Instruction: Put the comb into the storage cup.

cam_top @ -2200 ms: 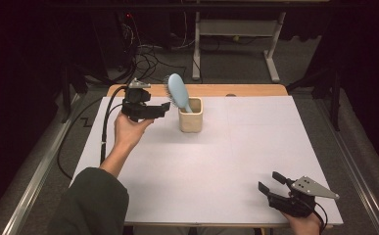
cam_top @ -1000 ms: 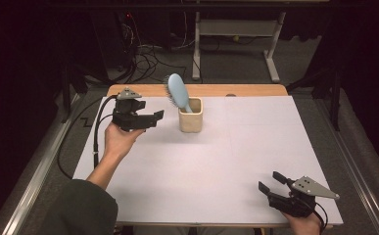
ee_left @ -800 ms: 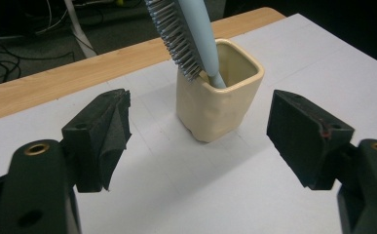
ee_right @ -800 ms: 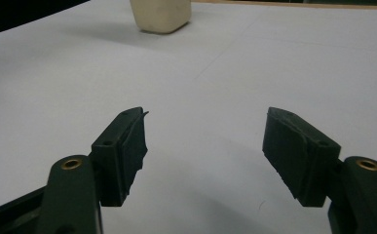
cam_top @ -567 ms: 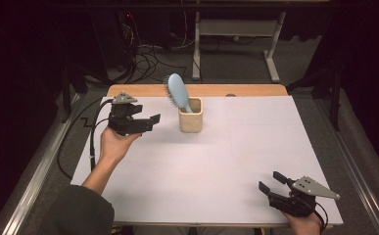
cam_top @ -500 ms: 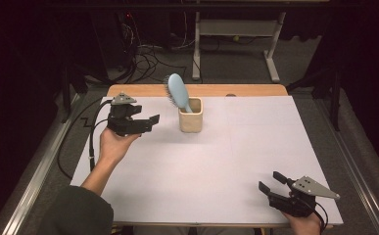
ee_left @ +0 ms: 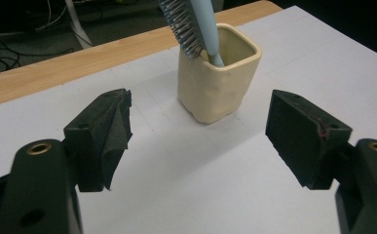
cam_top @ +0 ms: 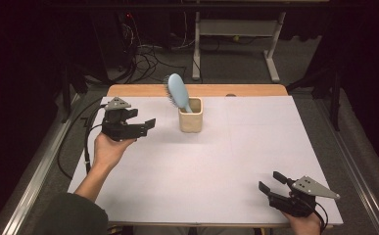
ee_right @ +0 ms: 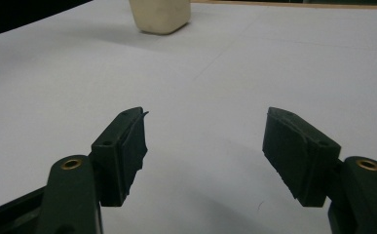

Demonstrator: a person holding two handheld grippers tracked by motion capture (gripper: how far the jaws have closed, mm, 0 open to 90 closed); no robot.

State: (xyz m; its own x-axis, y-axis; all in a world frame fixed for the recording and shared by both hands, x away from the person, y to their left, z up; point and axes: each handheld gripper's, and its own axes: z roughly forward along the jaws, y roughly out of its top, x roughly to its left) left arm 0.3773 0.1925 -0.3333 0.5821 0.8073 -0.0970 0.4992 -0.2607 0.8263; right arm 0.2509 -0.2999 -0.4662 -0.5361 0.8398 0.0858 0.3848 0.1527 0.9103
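From the high view, the light blue plastic hairbrush (cam_top: 177, 92) stands handle-down in the cream square cup (cam_top: 190, 121) near the far edge of the white worktop (cam_top: 206, 166). Its long body leans up and to the left, toward the left tongs (cam_top: 150, 122). Those tongs sit just to the left of the cup, a little apart from it, and point level at it. They are open and hold nothing. The right tongs (cam_top: 270, 182) are far off at the near right corner, also open and holding nothing. So I think the left hand is the one to use, because it is much nearer. In the left gripper view, the cup (ee_left: 218, 73) is straight ahead, past the two black pads, and nothing is between the pads. The left tongs (ee_left: 198, 134) stand wide apart with bare worktop (ee_left: 176, 195) under them. The hairbrush (ee_left: 191, 24) rises out of the cup and tips to the upper left, with its bristles facing the tongs. To grab it, I think the tongs must go forward and higher, up to the brush part above the rim. In the right gripper view, the right tongs (ee_right: 205, 151) are wide open over the worktop (ee_right: 210, 78) and hold nothing. The cup (ee_right: 160, 14) is far away at the top.
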